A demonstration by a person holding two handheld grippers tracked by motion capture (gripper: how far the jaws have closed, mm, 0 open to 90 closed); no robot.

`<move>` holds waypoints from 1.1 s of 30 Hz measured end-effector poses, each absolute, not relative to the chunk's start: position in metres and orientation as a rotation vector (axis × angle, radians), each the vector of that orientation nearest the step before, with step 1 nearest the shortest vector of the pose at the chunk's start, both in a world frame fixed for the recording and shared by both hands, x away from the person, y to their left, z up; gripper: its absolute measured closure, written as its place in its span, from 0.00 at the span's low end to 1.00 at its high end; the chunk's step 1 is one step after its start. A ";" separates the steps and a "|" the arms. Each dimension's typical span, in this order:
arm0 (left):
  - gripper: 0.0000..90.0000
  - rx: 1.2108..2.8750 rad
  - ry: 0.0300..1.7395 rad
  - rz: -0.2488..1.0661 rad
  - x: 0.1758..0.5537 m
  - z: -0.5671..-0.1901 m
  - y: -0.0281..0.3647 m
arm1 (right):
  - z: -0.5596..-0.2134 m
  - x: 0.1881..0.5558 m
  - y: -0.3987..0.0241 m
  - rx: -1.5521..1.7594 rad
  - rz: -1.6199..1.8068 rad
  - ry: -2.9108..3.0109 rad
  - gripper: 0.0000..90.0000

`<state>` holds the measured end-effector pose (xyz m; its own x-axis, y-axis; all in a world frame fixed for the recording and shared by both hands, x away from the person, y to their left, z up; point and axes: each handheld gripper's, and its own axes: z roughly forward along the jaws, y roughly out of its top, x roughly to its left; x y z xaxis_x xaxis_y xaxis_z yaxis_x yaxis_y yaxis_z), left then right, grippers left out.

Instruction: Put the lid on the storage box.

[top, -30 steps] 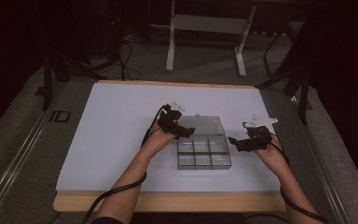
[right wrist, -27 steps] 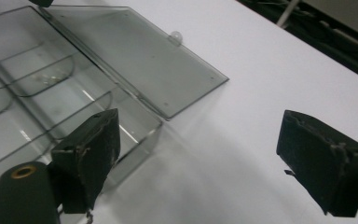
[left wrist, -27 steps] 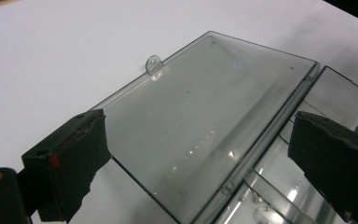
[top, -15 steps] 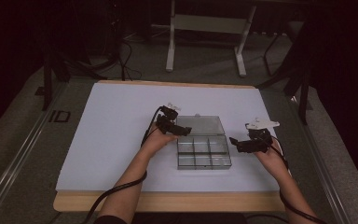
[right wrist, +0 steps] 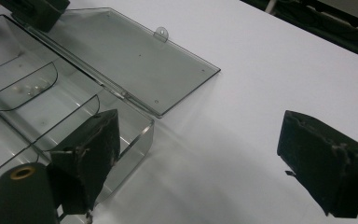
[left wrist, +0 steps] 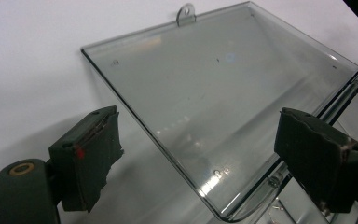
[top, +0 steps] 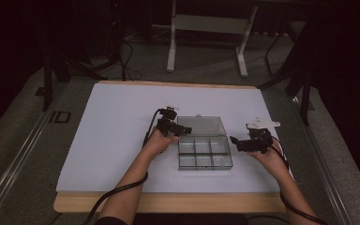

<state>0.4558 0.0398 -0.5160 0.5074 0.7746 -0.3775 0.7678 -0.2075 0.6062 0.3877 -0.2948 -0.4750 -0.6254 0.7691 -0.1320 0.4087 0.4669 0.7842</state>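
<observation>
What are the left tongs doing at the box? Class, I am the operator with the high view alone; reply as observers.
Observer: The left tongs have just been closing but stand open; the lid has one edge between them, and the pads are not pressing it.
Operator: Any detail on that lid?
Observer: A small tab with a hole sits on its far edge.
Operator: And the right tongs?
Observer: The right tongs are open and empty, beside a corner of the box, over the white sheet.

Clear smoky box [top: 205, 152], black tools, white mat [top: 117, 122], tan table edge [top: 168, 202]
</observation>
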 end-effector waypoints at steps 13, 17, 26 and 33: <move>0.33 1.901 1.285 -0.162 0.461 -0.522 0.046 | -0.474 0.390 -0.294 0.978 0.992 2.256 0.17; 0.43 1.918 1.226 -0.110 0.457 -0.515 0.044 | -0.475 0.392 -0.292 0.987 0.992 2.262 0.17; 0.54 1.911 1.142 -0.038 0.449 -0.512 0.046 | -0.472 0.403 -0.285 0.993 1.050 2.279 0.30; 0.62 1.920 1.082 0.023 0.443 -0.508 0.049 | -0.471 0.413 -0.277 0.979 1.036 2.305 0.43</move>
<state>0.4428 0.0491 -0.5080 0.6160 0.6894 -0.3812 0.6724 -0.2081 0.7103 0.4128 -0.2775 -0.4714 -0.6592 0.7462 -0.0926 0.4261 0.4722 0.7717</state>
